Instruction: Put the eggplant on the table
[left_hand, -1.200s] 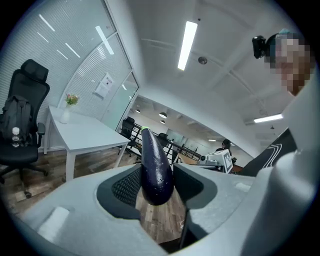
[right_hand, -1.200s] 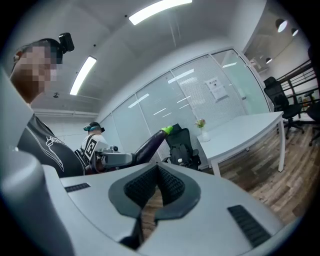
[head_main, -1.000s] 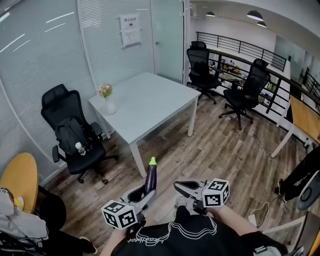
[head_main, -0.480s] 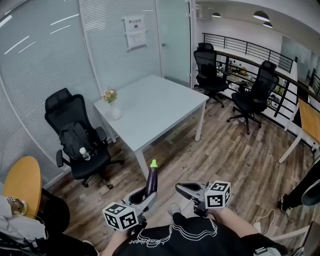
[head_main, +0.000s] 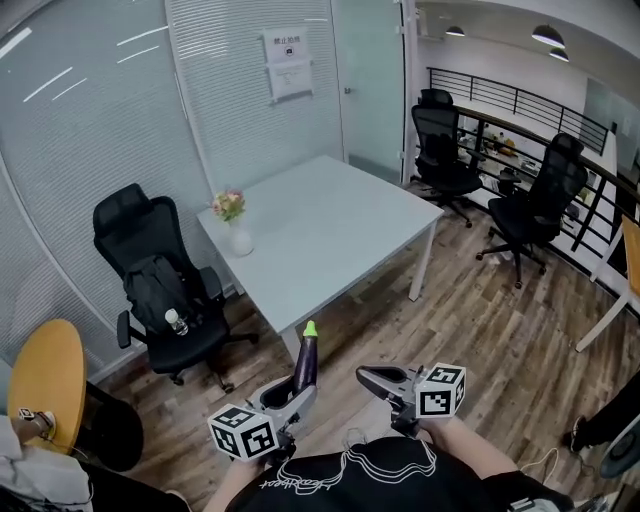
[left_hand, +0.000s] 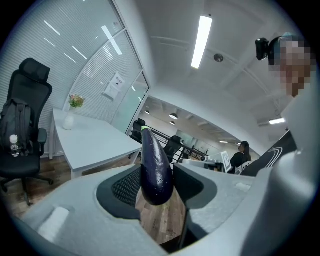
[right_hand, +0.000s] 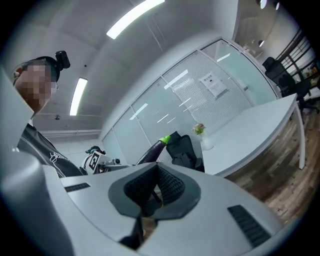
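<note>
A dark purple eggplant (head_main: 305, 365) with a green stem stands upright in my left gripper (head_main: 292, 398), which is shut on its lower end. In the left gripper view the eggplant (left_hand: 155, 165) fills the gap between the jaws of the left gripper (left_hand: 156, 189), and both pads press on it. My right gripper (head_main: 372, 378) is beside it on the right, shut with nothing in it; its pads meet in the right gripper view (right_hand: 152, 189). The white table (head_main: 330, 235) stands ahead, a short way beyond both grippers over the wooden floor.
A small vase of flowers (head_main: 235, 228) stands on the table's left corner. A black office chair (head_main: 160, 290) with a backpack and a bottle is left of the table. More black chairs (head_main: 450, 150) stand at the back right. A round yellow tabletop (head_main: 40, 375) is at the near left.
Both grippers, with the eggplant still held in the left, have been carried forward toward the table, which now looks closer and more central in the head view.
</note>
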